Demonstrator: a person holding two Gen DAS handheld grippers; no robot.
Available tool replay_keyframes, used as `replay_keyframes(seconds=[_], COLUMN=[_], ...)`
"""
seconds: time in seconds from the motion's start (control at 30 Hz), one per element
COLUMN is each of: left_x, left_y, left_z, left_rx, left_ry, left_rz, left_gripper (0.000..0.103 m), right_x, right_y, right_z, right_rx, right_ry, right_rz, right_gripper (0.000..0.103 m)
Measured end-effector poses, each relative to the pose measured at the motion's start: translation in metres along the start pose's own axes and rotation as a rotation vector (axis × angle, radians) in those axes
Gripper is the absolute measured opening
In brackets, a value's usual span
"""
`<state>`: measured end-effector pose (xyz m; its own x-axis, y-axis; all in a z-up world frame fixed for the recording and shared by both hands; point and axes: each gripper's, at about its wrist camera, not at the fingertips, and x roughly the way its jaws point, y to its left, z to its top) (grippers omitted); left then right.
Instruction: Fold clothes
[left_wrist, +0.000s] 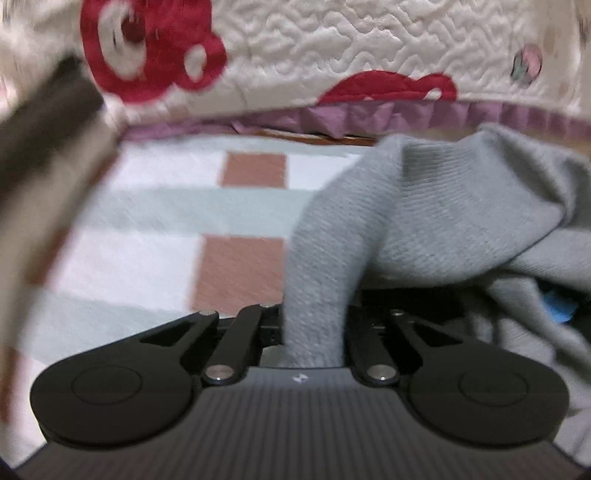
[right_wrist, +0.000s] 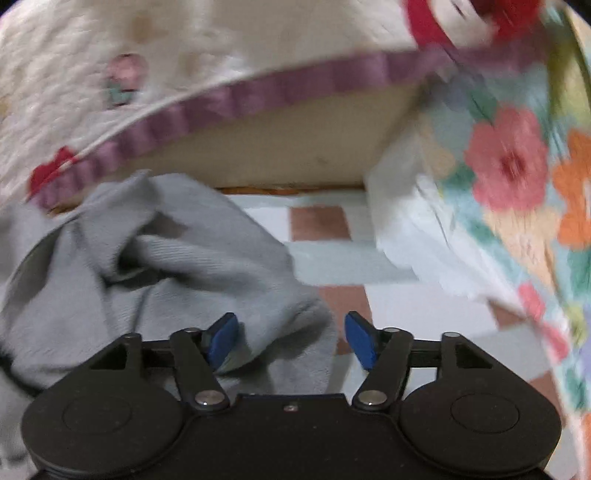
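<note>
A grey knitted garment (left_wrist: 436, 214) hangs bunched over the right half of the left wrist view. One strip of it runs down between the jaws of my left gripper (left_wrist: 314, 325), which is shut on it; the cloth hides the fingertips. In the right wrist view the same grey garment (right_wrist: 155, 258) lies crumpled at the left. A fold of it sits between the blue pads (right_wrist: 221, 341) of my right gripper (right_wrist: 291, 338), which stands open and apart from the cloth's sides.
Beneath lies a checked cloth (left_wrist: 155, 229) in white, pale green and brown squares. A quilted white cover with red bear prints and a purple frill (left_wrist: 332, 74) hangs behind. A floral fabric (right_wrist: 517, 177) and white cloth (right_wrist: 413, 229) fill the right side.
</note>
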<state>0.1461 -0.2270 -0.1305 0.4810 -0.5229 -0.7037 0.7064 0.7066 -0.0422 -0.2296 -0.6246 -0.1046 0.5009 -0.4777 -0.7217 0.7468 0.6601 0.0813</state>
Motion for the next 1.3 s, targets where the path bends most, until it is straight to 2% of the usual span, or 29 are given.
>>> replay_keyframes(seconds=[0.17, 0.2, 0.23, 0.27, 0.33, 0.47, 0.67, 0.73, 0.83, 0.9, 1.0, 1.13, 1.23, 1.3], left_x=[0.009, 0.016, 0.022, 0.025, 0.02, -0.028, -0.105, -0.128, -0.146, -0.152, -0.144, -0.105, -0.076, -0.066], left_y=[0.003, 0.005, 0.007, 0.008, 0.006, 0.002, 0.034, 0.046, 0.062, 0.066, 0.069, 0.077, 0.078, 0.073], left_z=[0.004, 0.003, 0.002, 0.002, 0.004, 0.022, 0.047, 0.054, 0.052, 0.047, 0.03, -0.005, -0.036, -0.052], left_rx=[-0.058, -0.076, -0.094, -0.1, -0.078, 0.002, -0.078, -0.11, -0.169, -0.173, -0.16, -0.167, -0.149, -0.121], left_ry=[0.002, 0.016, 0.024, 0.017, -0.029, -0.229, -0.386, -0.423, -0.401, -0.376, -0.291, -0.063, 0.099, 0.165], left_rz=[-0.052, -0.069, -0.078, -0.072, -0.033, 0.097, 0.117, 0.11, 0.052, 0.037, 0.016, -0.044, -0.033, -0.034], left_gripper=[0.007, 0.007, 0.007, 0.005, 0.005, 0.005, 0.005, 0.005, 0.005, 0.005, 0.006, 0.008, 0.008, 0.016], right_x=[0.019, 0.023, 0.027, 0.03, 0.013, -0.03, -0.096, -0.108, -0.114, -0.112, -0.098, -0.083, -0.077, -0.073], right_y=[0.007, 0.008, 0.01, 0.011, 0.021, 0.028, 0.034, 0.034, 0.037, 0.042, 0.044, 0.046, 0.046, 0.046], right_z=[-0.005, -0.006, -0.007, -0.008, 0.001, 0.023, 0.056, 0.059, 0.055, 0.05, 0.036, 0.026, 0.025, 0.023], right_rx=[0.127, 0.152, 0.178, 0.203, 0.176, 0.097, -0.019, -0.016, -0.029, -0.047, -0.048, -0.053, -0.061, -0.067], right_ry=[-0.025, -0.029, -0.034, -0.039, -0.102, -0.212, -0.371, -0.394, -0.403, -0.394, -0.353, -0.319, -0.304, -0.294], right_rz=[0.027, 0.032, 0.037, 0.043, 0.009, -0.105, -0.281, -0.298, -0.304, -0.298, -0.27, -0.267, -0.268, -0.268], right_gripper=[0.071, 0.049, 0.016, 0.017, 0.015, 0.013, 0.012, 0.012, 0.012, 0.012, 0.013, 0.013, 0.013, 0.013])
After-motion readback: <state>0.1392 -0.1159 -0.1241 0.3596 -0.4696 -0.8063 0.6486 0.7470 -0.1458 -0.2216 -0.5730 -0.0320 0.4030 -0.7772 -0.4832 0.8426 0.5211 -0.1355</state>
